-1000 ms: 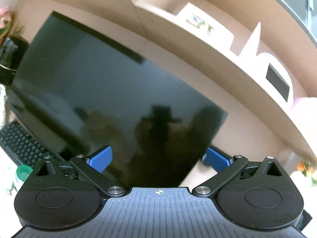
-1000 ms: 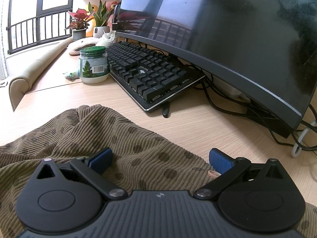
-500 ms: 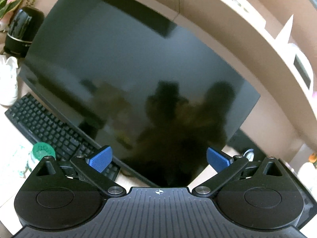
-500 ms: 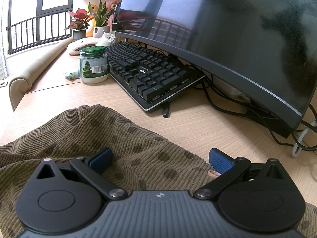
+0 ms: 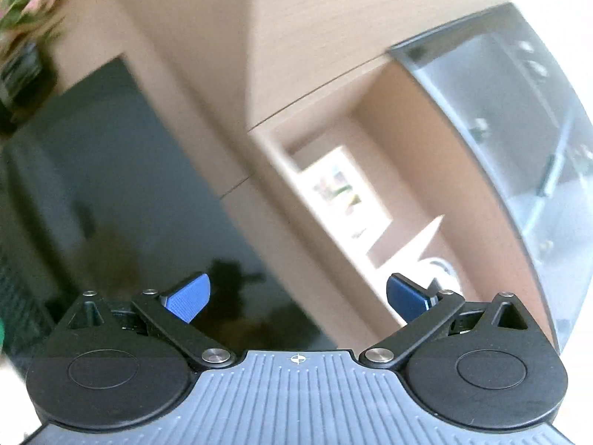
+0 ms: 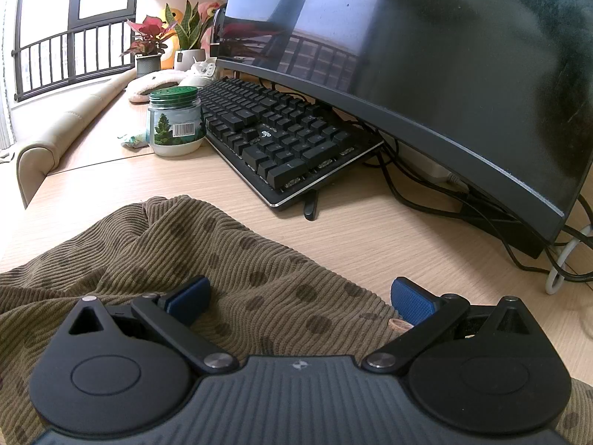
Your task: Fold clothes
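Left wrist view: the left hand-held gripper (image 5: 296,293) is spread wide and holds nothing; it is tilted up at the dark monitor screen (image 5: 111,193) and a pale wooden wall shelf (image 5: 370,155); the picture is smeared, so the garment, if near, cannot be made out here.

Right wrist view: the right hand-held gripper (image 6: 300,296) is also wide apart and empty, low over the olive-brown ribbed corduroy garment with darker dots (image 6: 229,256), which lies rumpled on the light wooden worktop (image 6: 389,230), near the black keyboard (image 6: 281,137) and a green-lidded jar (image 6: 176,122); to fold well, I judge each gripper should take a flat edge or corner, pinch only one layer, and draw the cloth taut, away from the keyboard.
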Tool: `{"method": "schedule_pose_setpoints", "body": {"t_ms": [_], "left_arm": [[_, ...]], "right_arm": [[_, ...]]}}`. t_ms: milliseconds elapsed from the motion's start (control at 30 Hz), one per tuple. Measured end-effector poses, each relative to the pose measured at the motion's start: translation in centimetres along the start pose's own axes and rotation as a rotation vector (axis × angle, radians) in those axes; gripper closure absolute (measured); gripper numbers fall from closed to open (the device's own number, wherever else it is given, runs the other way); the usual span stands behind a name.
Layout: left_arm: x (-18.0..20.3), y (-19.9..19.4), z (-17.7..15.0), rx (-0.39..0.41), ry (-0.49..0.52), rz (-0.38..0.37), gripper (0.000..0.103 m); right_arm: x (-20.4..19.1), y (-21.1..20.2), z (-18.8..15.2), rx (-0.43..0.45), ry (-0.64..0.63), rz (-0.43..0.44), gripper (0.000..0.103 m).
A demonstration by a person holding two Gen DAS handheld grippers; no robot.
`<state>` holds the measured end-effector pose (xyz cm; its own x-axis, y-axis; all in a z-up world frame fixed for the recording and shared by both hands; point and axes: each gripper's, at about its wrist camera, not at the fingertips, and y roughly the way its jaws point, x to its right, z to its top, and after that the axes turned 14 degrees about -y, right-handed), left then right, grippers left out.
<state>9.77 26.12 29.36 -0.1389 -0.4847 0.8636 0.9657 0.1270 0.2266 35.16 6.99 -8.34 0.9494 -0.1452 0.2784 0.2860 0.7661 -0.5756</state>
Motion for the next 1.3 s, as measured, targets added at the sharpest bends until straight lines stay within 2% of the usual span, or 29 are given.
{"method": "schedule_pose_setpoints", "body": {"t_ms": [133,267,400,467,533,600,667,867,933,1000,1067,1200,1300], "left_arm": [[0.4,-0.1,-0.8,-0.072,0.056,-0.042,0.0],[-2.0,0.9,-2.7,-0.204,0.142,0.002,0.0],[-7.2,3.7,-7.5,-0.381,0.308,0.259,0.0],[-11.0,4.5,-9.4,-0.449,0.324,0.392,0.0],[-13.8,4.0,-10.3,-0.511,0.263,0.433,0.0],[-14.9,3.2,-10.8,-0.542,0.219,0.403,0.0],[-15.1,2.7,-11.0,-0.553,0.227,0.38,0.0],[-16.3,2.9,-11.4,-0.589,0.262,0.445,0.0],[-18.0,3.0,-11.6,-0.61,0.256,0.474,0.0],[-20.2,3.5,-12.4,-0.652,0.231,0.505,0.0],[-22.0,3.9,-13.9,-0.727,0.196,0.508,0.0],[-25.5,4.8,-16.8,-0.881,0.124,0.507,0.0],[-26.1,5.9,-18.5,-0.975,0.101,0.445,0.0]], "right_arm": [[0.0,0.0,0.0,0.0,0.0,0.0,0.0],[0.0,0.0,0.0,0.0,-0.001,0.001,0.0],[0.0,0.0,0.0,0.0,-0.001,0.002,0.0],[0.0,0.0,0.0,0.0,-0.001,0.001,0.0],[0.0,0.0,0.0,0.0,0.0,0.002,0.0],[0.1,0.1,0.0,0.0,0.002,0.008,0.0],[0.4,0.2,0.0,0.001,0.007,0.026,0.0],[0.2,0.1,0.9,-0.068,0.003,0.02,0.0],[0.4,0.1,0.9,-0.075,0.023,0.028,0.0],[0.9,0.0,0.6,-0.067,0.06,0.047,0.0],[1.5,-0.2,0.6,-0.082,0.107,0.074,0.0],[2.7,0.6,1.3,-0.15,0.179,0.111,0.0],[3.4,-1.0,1.9,-0.167,0.231,0.095,0.0]]}}
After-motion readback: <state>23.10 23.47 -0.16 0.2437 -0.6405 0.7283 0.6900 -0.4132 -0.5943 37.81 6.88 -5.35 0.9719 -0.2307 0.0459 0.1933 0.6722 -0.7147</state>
